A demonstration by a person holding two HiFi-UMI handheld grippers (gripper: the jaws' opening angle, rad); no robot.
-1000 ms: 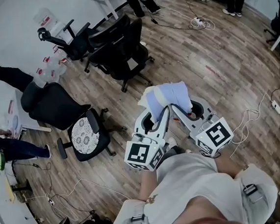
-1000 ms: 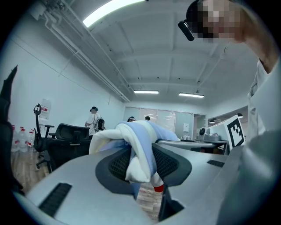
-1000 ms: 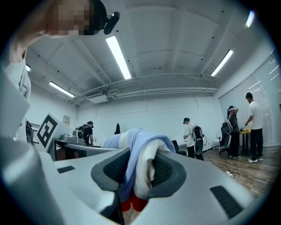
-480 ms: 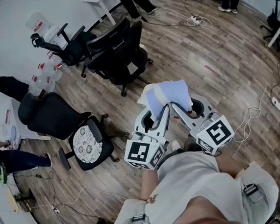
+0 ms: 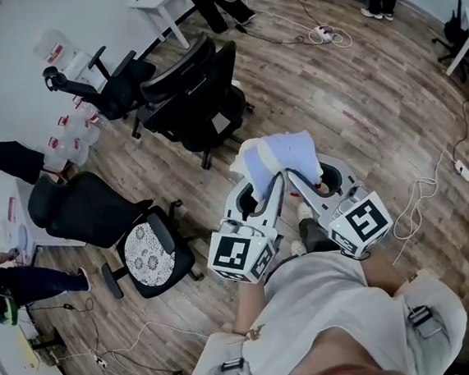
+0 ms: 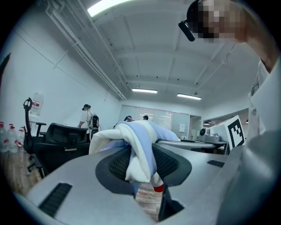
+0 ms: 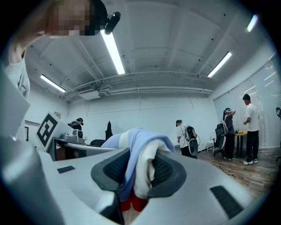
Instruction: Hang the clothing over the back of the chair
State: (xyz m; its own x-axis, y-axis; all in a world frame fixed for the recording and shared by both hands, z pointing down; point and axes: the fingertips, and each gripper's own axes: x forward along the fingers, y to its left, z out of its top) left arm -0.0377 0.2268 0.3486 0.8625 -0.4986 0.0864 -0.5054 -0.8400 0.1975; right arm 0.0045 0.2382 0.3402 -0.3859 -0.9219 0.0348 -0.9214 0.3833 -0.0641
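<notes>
between both grippers, the clothing [image 5: 280, 158] bunches, pale blue and white.

clothing [image 5: 279, 157]: blue-white, bunched, held aloft | chair [image 5: 82, 210]: black, upright, well apart

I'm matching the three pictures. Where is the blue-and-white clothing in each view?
Head view: clothing near centre, over the floor.
Left gripper view: centre, pinched in the jaws.
Right gripper view: low centre, pinched in the jaws.
Shared landmark: wood floor.
</notes>
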